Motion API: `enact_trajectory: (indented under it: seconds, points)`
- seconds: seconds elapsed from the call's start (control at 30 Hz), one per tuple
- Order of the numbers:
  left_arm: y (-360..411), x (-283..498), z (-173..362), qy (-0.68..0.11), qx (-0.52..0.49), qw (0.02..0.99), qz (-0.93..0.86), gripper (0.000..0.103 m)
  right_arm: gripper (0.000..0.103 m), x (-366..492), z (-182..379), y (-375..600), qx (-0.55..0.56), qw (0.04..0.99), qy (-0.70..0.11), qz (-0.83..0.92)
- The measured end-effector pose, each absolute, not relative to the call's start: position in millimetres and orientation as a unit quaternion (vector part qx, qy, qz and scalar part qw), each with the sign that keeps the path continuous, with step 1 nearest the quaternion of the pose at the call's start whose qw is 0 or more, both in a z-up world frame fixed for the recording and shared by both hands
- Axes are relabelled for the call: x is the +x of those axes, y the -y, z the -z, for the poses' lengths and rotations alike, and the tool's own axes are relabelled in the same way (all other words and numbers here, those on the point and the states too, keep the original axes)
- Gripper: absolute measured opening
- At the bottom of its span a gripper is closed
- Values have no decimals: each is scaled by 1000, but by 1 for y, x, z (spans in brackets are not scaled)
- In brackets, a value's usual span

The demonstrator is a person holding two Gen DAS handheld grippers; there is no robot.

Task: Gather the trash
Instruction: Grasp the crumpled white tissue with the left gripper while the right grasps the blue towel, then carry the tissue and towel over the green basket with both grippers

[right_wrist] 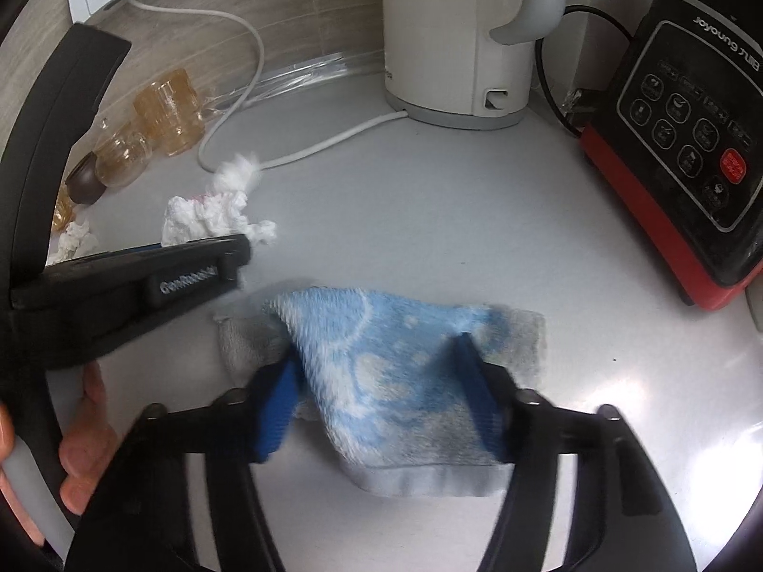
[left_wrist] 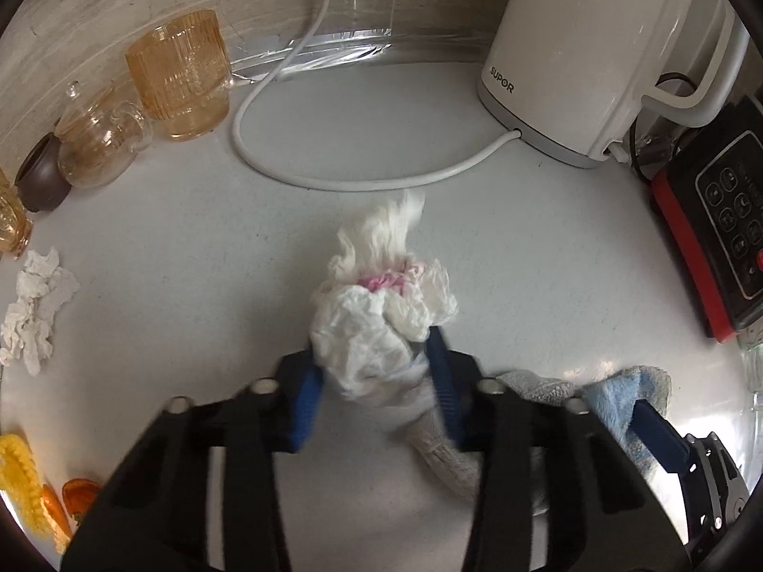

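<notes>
A crumpled white tissue wad point(left_wrist: 376, 324) with a pink patch lies on the white counter point(left_wrist: 190, 262). My left gripper point(left_wrist: 374, 352) points down on it, its blue pads pressing the wad from both sides. The same wad point(right_wrist: 205, 214) shows in the right wrist view beside the left gripper's black finger point(right_wrist: 214, 257). A blue and grey cloth point(right_wrist: 391, 367) lies bunched between the blue pads of my right gripper point(right_wrist: 376, 352), which squeeze it from both sides. A second crumpled tissue point(left_wrist: 33, 310) lies at the counter's left.
A white kettle point(left_wrist: 586, 47) with its cable point(left_wrist: 286, 176) stands at the back, a red and black appliance base point(right_wrist: 677, 143) at the right. Amber glass point(left_wrist: 179, 71), a glass teapot point(left_wrist: 100, 143) and a dark cup point(left_wrist: 40, 176) sit at the left. A hand point(right_wrist: 81, 429) holds the left gripper.
</notes>
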State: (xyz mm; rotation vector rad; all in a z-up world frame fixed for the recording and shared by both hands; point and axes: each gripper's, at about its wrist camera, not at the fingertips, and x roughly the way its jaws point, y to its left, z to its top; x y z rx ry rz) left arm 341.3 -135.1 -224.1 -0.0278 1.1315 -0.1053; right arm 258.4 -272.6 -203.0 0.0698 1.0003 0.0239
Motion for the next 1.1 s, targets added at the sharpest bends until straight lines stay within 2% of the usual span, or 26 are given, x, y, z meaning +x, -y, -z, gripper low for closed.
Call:
enact_trajectory:
  seconds: [0.03, 0.13, 0.27, 0.33, 0.67, 1.1]
  points:
    - [134, 342, 224, -536, -14, 842, 50, 28, 51, 258, 203, 275, 37, 877, -479, -13]
    - [130, 342, 223, -534, -20, 844, 47, 25, 35, 256, 201, 282, 56, 876, -478, -23]
    - [128, 332, 213, -526, -14, 848, 52, 24, 21, 251, 195, 284, 64, 875, -478, -28]
    - [127, 325, 205, -521, -6, 852, 56, 24, 18, 248, 192, 285, 69, 875, -478, -30]
    - [110, 250, 162, -509, 11, 858, 67, 24, 17, 204, 160, 278, 65, 888, -454, -23]
    - [78, 134, 109, -495, 28, 864, 83, 24, 17, 102, 106, 243, 57, 901, -431, -16]
